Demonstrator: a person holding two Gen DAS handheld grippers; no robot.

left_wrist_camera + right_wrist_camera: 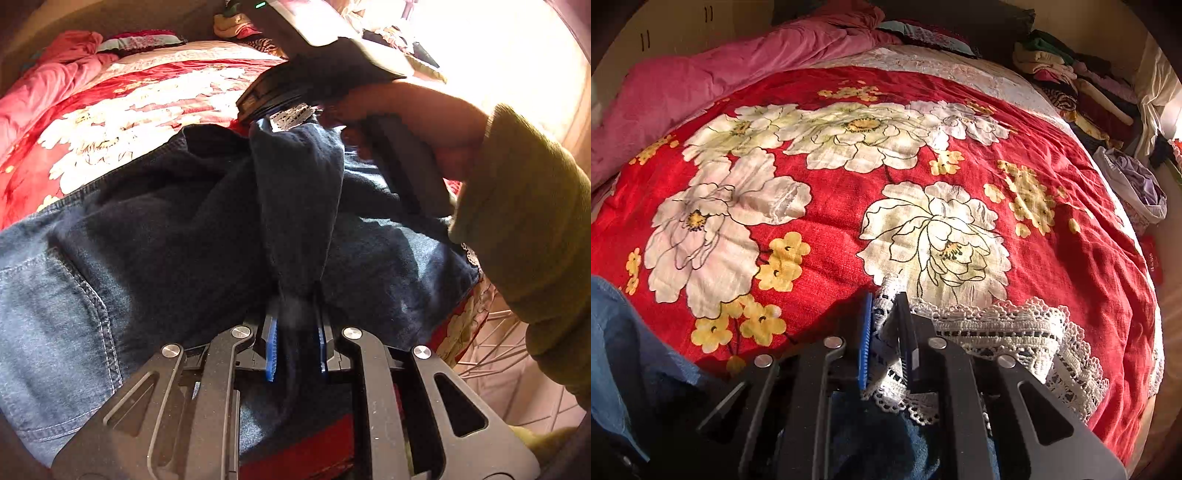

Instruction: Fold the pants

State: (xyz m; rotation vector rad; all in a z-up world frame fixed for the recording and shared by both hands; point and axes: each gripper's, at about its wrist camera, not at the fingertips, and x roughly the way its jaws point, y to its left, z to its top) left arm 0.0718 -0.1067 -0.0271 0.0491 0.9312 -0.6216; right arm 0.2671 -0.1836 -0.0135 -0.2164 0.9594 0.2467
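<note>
Dark blue denim pants (166,221) lie bunched on a red floral bedspread (110,122). My left gripper (295,321) is shut on a raised ridge of the dark denim, which runs up between its blue pads. At the far end of that ridge the right gripper (273,118) pinches the pants by their white lace trim (291,116), with a hand (424,122) in an olive sleeve behind it. In the right wrist view, the right gripper (886,321) is shut on the lace trim (997,332), and denim (879,435) hangs below the jaws.
The bedspread (849,203) stretches ahead of the right gripper. A pink duvet (701,85) lies at the back left. Piled clothes (1071,81) and a cloth bag (1137,184) sit past the bed's right edge. A wire rack (491,350) stands on the floor.
</note>
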